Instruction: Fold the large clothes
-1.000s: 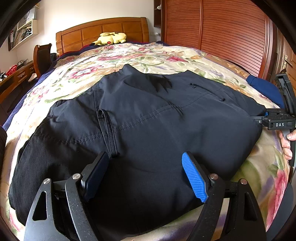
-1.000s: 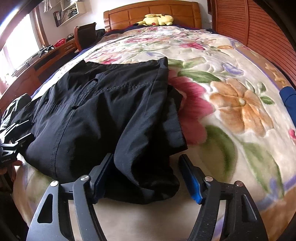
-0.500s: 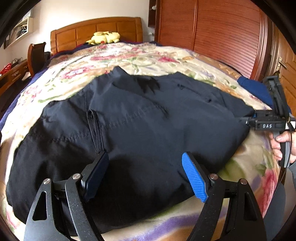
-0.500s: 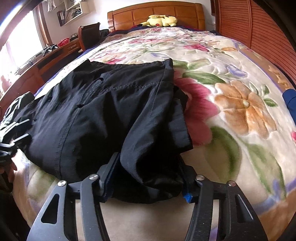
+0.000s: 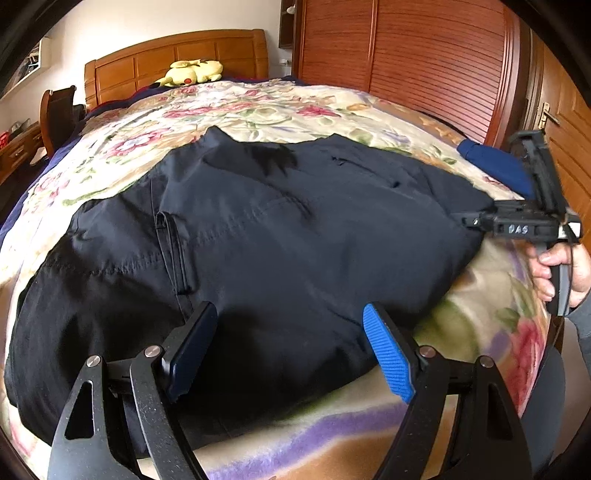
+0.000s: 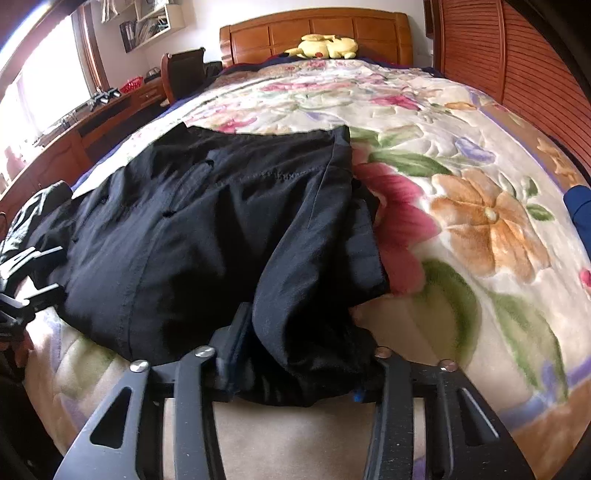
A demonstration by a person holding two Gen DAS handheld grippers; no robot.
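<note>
A large dark navy garment (image 5: 277,236) lies spread on the floral blanket (image 5: 258,110) of a bed. My left gripper (image 5: 291,325) hovers open over the garment's near edge, its blue pad (image 5: 388,354) just above the cloth and nothing between the fingers. In the right wrist view the garment's near corner (image 6: 303,295) is bunched between the jaws of my right gripper (image 6: 303,350), which are closing on it. The cloth fills the gap and hides the right pad. The left wrist view shows the right gripper (image 5: 517,221) at the garment's right edge, held by a hand (image 5: 557,266).
A yellow plush toy (image 6: 325,46) lies by the wooden headboard (image 6: 314,29). A blue cloth (image 5: 495,166) sits at the bed's right edge beside the slatted wardrobe (image 5: 424,55). A desk (image 6: 92,122) and chair (image 6: 184,70) stand along the left side.
The right gripper's jaws have narrowed from wide apart to pinching the garment's bunched corner. The left gripper stayed open, its view tilting slightly.
</note>
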